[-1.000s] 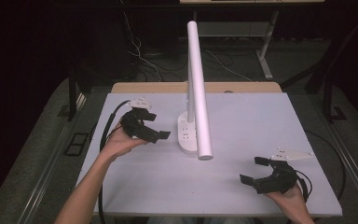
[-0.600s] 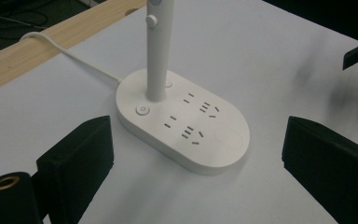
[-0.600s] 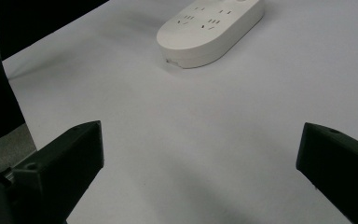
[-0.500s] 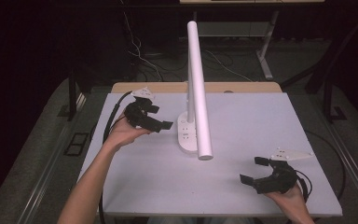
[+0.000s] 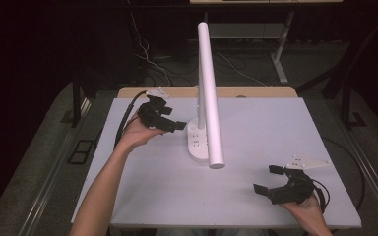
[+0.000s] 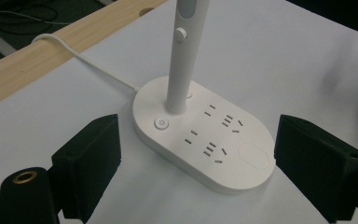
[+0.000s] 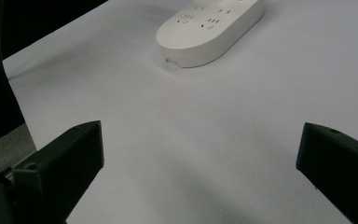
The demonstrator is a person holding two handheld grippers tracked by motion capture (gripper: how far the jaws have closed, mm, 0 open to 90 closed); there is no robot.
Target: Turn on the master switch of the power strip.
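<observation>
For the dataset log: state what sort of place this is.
Probably a lab or workshop recording station: a plain white table, a desk lamp with a socket base, and loose cables across the dark floor behind.

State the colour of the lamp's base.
White, clearest in the left gripper view: lamp base.

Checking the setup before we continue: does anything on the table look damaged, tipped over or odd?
Nothing stands out. The white lamp stands upright on its oval socket base, which lies flat on the table; its cord runs off over the wooden edge. Both the left hand-held gripper and the right hand-held gripper are open.
</observation>
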